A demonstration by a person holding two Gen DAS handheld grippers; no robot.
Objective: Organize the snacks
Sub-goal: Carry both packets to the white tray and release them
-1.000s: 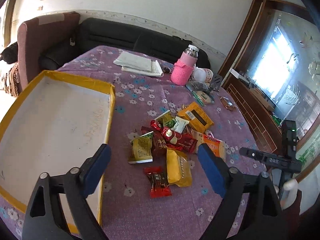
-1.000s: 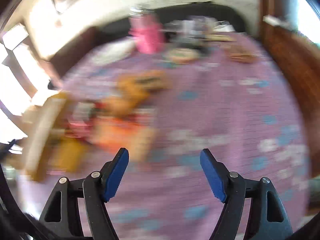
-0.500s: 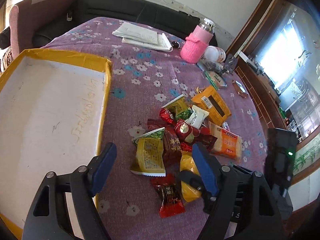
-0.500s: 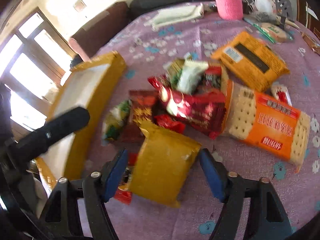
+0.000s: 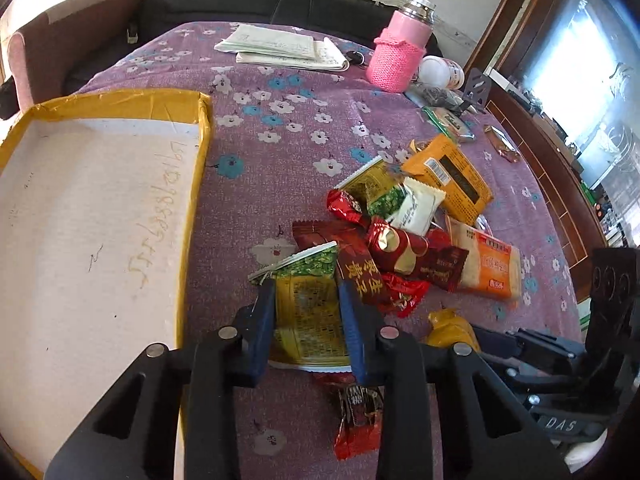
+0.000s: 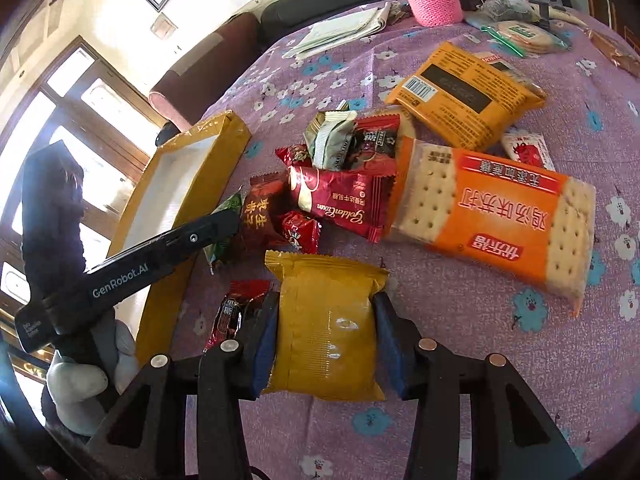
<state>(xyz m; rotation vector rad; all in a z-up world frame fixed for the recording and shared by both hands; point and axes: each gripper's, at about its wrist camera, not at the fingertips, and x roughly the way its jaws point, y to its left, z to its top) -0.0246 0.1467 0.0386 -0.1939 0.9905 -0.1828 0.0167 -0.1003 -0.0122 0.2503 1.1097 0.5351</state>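
A pile of snack packets lies on the purple flowered tablecloth [image 5: 280, 128]. My left gripper [image 5: 306, 288] is closing, and its blue pads touch both sides of a yellow-green packet [image 5: 310, 320] at the pile's near edge. My right gripper [image 6: 327, 300] is closing too, pads against the sides of a plain yellow packet [image 6: 326, 340]. That yellow packet [image 5: 448, 328] also peeks out in the left wrist view. A small red packet [image 5: 356, 416] lies under the left gripper. The yellow-rimmed box [image 5: 192, 184] with a white floor sits left of the pile.
An orange cracker pack [image 6: 492, 216], an orange-brown pack [image 6: 464, 96] and red packets [image 6: 340, 200] crowd the pile. Behind it stand a pink-sleeved bottle [image 5: 400, 52] and folded papers [image 5: 280, 46]. The left gripper's black body [image 6: 160, 252] crosses above the box [image 6: 188, 184]. A sofa lies beyond the table.
Both grippers came down and forward onto the pile and narrowed. The left now has the yellow-green packet between its pads, and the right has the yellow packet.
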